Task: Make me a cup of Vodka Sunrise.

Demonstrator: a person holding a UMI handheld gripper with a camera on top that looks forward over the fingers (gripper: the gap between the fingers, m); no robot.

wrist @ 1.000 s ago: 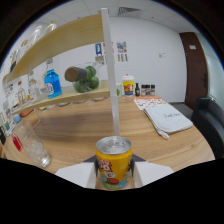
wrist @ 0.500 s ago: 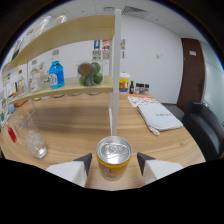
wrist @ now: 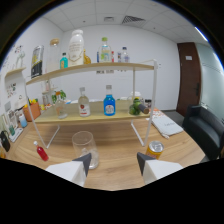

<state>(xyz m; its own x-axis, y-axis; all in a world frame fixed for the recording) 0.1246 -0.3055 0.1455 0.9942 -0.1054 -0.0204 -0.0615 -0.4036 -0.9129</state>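
Observation:
My gripper (wrist: 114,162) is open with nothing between its fingers. An empty clear glass (wrist: 85,146) stands on the wooden table (wrist: 117,156) just ahead of the left finger (wrist: 82,163). A yellow drink can (wrist: 154,149) stands upright on the table just right of the right finger (wrist: 145,161), apart from it. Beyond the glass, a two-tier shelf (wrist: 95,116) carries a clear bottle with a red label (wrist: 84,103) and a blue bottle (wrist: 109,104) on its lower board.
A small red bottle (wrist: 41,151) lies tilted on the table left of the glass. The top board holds a white jug (wrist: 76,48) and several bottles. Green fruit (wrist: 135,107) rests on the lower board's right end. A dark chair (wrist: 202,125) stands at the right.
The can that stood between my fingers is now outside them, to the right. My gripper has swung left and pulled back, bringing the glass and shelf in front.

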